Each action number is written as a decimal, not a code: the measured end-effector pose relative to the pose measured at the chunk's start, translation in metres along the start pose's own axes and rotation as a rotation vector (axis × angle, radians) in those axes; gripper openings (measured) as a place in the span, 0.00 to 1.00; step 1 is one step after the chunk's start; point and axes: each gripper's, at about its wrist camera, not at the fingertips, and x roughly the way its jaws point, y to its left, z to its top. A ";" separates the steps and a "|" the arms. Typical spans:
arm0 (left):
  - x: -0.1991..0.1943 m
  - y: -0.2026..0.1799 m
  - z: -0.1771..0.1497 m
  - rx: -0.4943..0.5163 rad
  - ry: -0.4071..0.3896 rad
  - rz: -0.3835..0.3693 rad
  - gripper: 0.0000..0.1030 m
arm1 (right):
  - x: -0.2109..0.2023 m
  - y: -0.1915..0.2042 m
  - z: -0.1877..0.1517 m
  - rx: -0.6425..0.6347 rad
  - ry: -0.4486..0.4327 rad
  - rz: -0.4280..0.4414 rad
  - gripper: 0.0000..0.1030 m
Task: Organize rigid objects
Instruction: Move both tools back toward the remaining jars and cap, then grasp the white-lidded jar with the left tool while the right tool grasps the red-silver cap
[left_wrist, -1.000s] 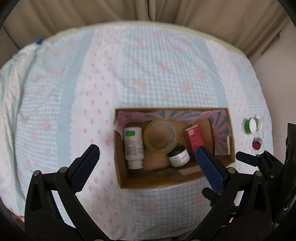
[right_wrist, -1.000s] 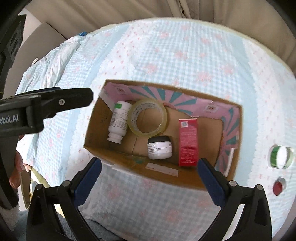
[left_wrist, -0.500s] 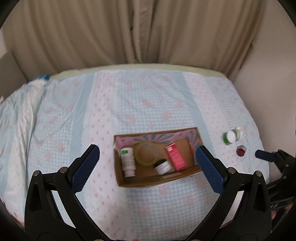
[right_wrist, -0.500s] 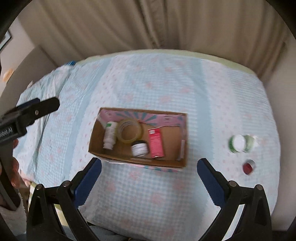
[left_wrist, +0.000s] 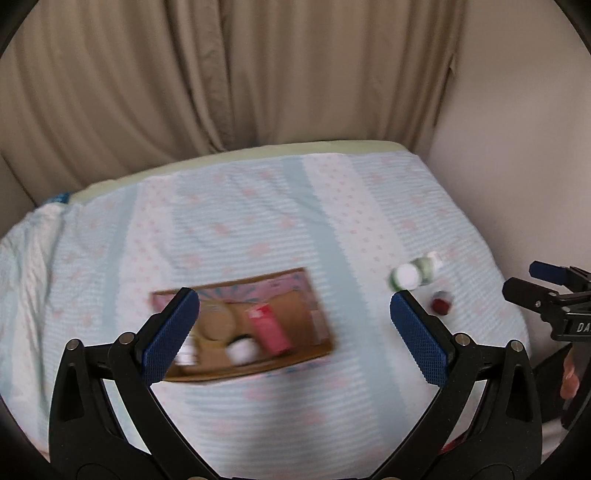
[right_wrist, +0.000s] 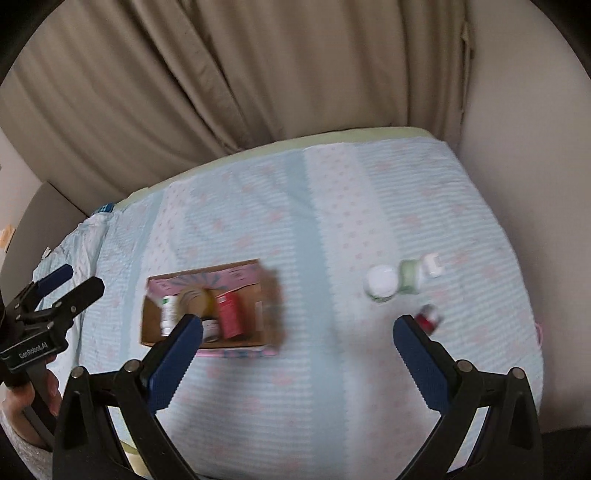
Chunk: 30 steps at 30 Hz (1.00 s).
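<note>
A cardboard box (left_wrist: 306, 350) (right_wrist: 271, 295) lies on the checked bedspread. In it are a red carton (left_wrist: 269, 328) (right_wrist: 229, 314), a tape roll (left_wrist: 216, 323) (right_wrist: 195, 301), a white bottle (right_wrist: 169, 314) and a small white jar (left_wrist: 241, 349) (right_wrist: 210, 326). Right of the box lie a green-and-white bottle (left_wrist: 415, 273) (right_wrist: 400, 278) and a small red item (left_wrist: 441, 303) (right_wrist: 426, 318). My left gripper (left_wrist: 293, 332) is open and empty, high above the box. My right gripper (right_wrist: 297, 349) is open and empty, also high above the bed. Both views are blurred.
Beige curtains (left_wrist: 258, 74) hang behind the bed. A wall (left_wrist: 517, 147) runs along the right side. The other gripper shows at each view's edge, the right one (left_wrist: 554, 291) and the left one (right_wrist: 48, 295). The bedspread (right_wrist: 332, 206) stretches wide around the box.
Both grippers have pulled up and back from the box, so the whole bed and the curtains came into view. Both stayed open and empty.
</note>
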 end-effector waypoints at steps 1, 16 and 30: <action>0.005 -0.017 0.000 -0.006 0.003 -0.008 1.00 | -0.001 -0.017 0.002 -0.021 -0.002 -0.007 1.00; 0.113 -0.187 0.012 -0.004 0.185 -0.064 1.00 | 0.062 -0.168 0.007 -0.188 0.153 0.007 1.00; 0.276 -0.230 -0.001 0.264 0.476 -0.074 1.00 | 0.159 -0.205 -0.031 -0.207 0.279 0.047 1.00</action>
